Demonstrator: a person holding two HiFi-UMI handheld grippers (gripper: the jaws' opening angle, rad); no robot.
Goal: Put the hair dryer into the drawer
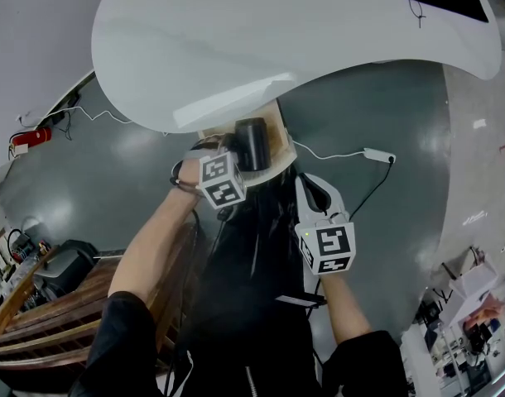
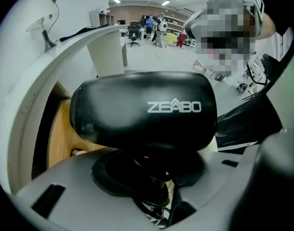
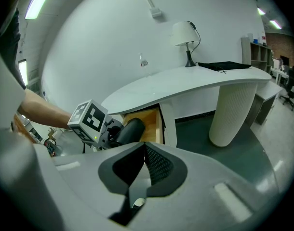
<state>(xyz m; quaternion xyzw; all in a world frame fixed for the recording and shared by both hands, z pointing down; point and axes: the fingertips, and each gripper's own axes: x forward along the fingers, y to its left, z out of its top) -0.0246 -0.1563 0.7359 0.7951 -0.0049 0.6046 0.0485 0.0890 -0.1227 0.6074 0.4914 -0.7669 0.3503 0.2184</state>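
Nearest, on the right, the right tongs hang empty with their pads together. Just beyond, on the left, the left tongs are clamped on the black hair dryer, holding it over the open wooden drawer. Farther still, the white table overhangs that drawer, with a lamp at its far end.

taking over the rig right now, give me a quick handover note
Left tool: shut on the hair dryer.
Right tool: shut, empty, held back from the drawer.
Drawer: open under the white desk; the hair dryer hangs over its opening.
Done: hair dryer gripped and brought to the drawer.
Left: lower it in and let go.
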